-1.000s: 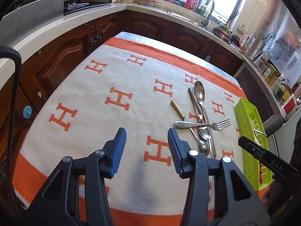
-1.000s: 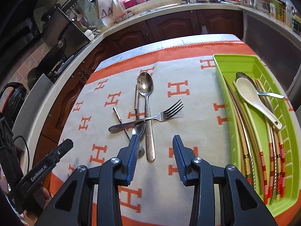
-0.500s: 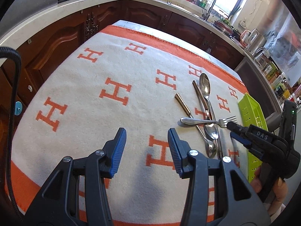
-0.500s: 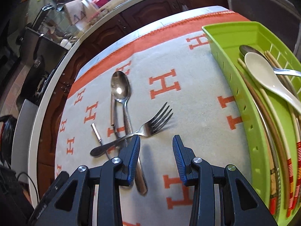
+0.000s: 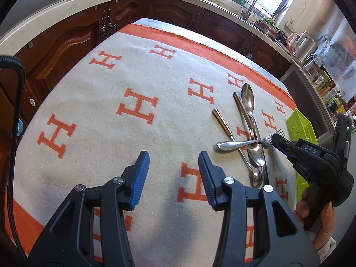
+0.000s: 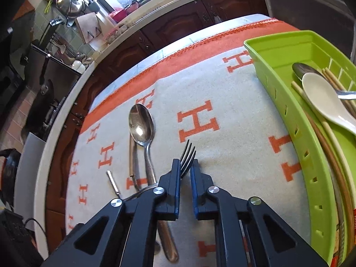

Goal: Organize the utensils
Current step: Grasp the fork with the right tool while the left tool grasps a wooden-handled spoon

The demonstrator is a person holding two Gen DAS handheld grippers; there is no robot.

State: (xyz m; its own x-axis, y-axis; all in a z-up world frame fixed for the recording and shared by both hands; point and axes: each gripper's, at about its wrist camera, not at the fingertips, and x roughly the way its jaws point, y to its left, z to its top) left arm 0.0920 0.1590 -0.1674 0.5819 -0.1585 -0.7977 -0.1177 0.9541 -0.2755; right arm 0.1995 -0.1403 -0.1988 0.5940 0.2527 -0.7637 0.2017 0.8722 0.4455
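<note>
Two grippers: left gripper [image 5: 172, 162] wide open, idle over cloth [image 5: 138, 84]; right gripper [image 6: 185, 169] pinching fork [image 6: 187, 155] by its tines atop crossed spoons [image 6: 142, 131] — shallow grip, lifting may twist it loose, dragging them before green tray [image 6: 278, 84].

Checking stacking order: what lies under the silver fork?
The silver fork crosses over a large steel spoon and two thinner utensil handles. Its tines sit between the right gripper fingers, hiding the cloth there.
</note>
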